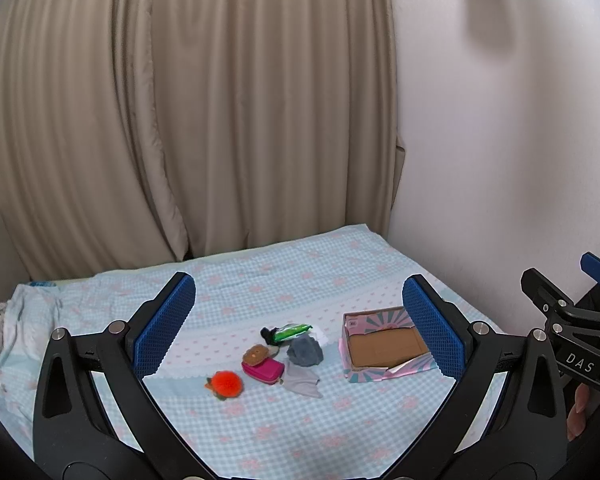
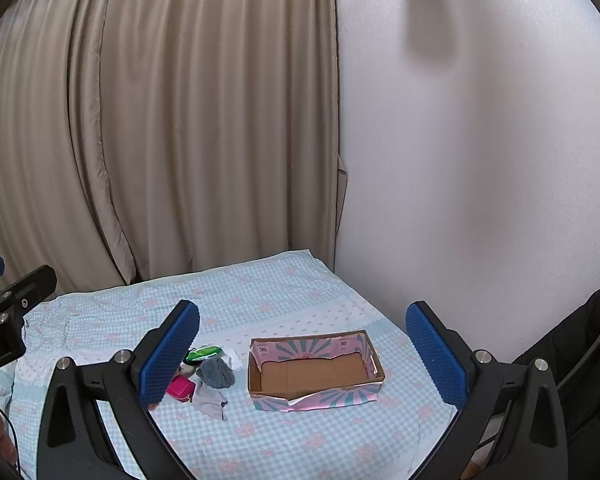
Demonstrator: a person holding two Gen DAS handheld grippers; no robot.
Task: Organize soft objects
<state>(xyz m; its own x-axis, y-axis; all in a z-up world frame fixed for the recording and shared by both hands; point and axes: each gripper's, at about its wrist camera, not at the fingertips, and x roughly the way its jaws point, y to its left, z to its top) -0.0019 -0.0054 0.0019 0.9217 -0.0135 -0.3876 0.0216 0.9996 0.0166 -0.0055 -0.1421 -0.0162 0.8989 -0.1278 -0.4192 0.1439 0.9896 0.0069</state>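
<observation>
A small pile of soft things lies on the bed: an orange plush (image 1: 223, 385), a pink pouch (image 1: 263, 370) (image 2: 181, 389), a brown plush (image 1: 255, 354), a dark grey bundle (image 1: 305, 351) (image 2: 217, 373), a light grey cloth (image 1: 302, 381) (image 2: 210, 398) and a green packet (image 1: 291, 331) (image 2: 203, 353). An open pink and teal cardboard box (image 1: 384, 345) (image 2: 315, 372) stands empty to their right. My left gripper (image 1: 300, 324) is open and empty, held above the pile. My right gripper (image 2: 302, 358) is open and empty, held above the box.
The bed has a blue checked sheet (image 1: 284, 280) (image 2: 260, 300). Beige curtains (image 1: 180, 120) hang behind it and a white wall (image 2: 480, 160) borders its right side. Crumpled bedding (image 1: 16, 332) lies at the left edge.
</observation>
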